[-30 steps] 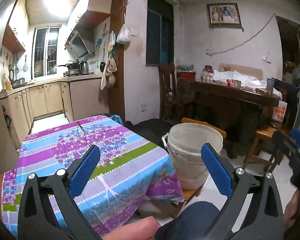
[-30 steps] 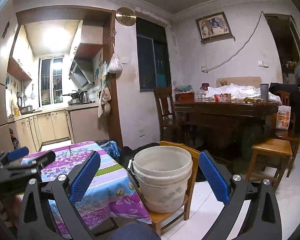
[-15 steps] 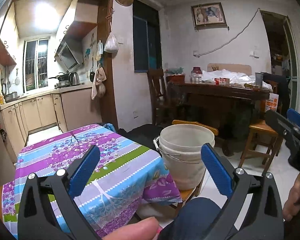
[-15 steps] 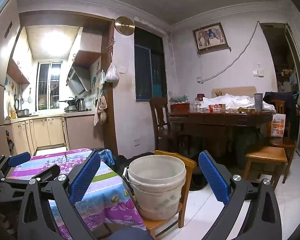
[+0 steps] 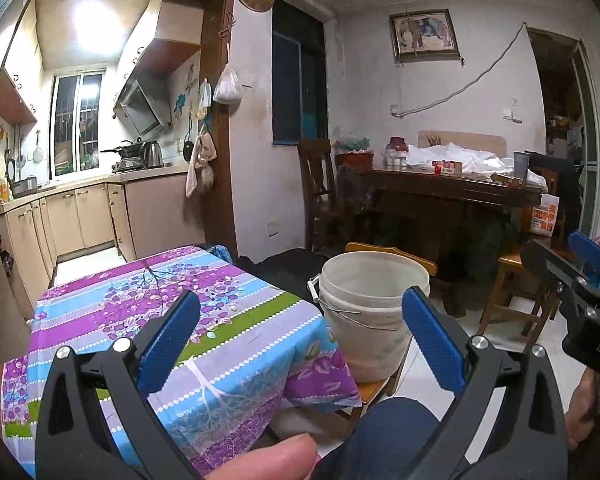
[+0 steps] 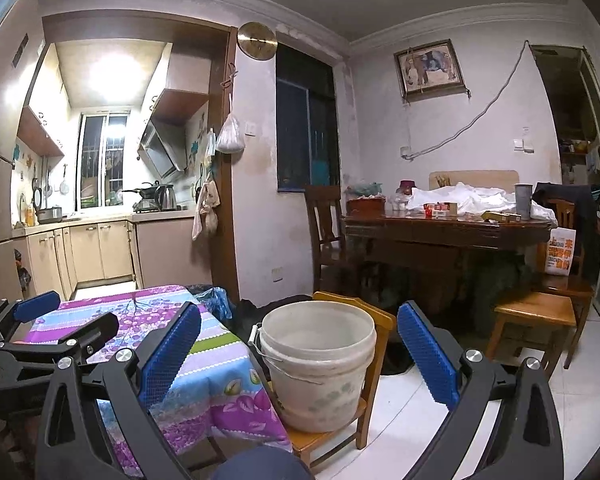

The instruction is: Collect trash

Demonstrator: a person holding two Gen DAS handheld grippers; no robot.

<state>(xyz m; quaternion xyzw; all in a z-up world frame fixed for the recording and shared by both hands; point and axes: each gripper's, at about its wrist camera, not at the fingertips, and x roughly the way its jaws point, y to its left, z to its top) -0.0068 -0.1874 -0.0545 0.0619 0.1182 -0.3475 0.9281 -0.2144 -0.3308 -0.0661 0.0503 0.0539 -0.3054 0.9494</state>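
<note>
Both grippers have lifted, fingers spread, seemingly level toward bucket [image 6: 318, 364].

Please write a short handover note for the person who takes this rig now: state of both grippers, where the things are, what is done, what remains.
Left gripper: open, holds nothing, raised over the table with the floral cloth.
Right gripper: open, holds nothing, facing the white bucket.
The bucket stands upright on a wooden chair beside that table; what shows of its inside looks empty.
Done: nothing collected that can be seen.
Left: no trash shows on the cloth; find it, then drop it in the bucket.
</note>
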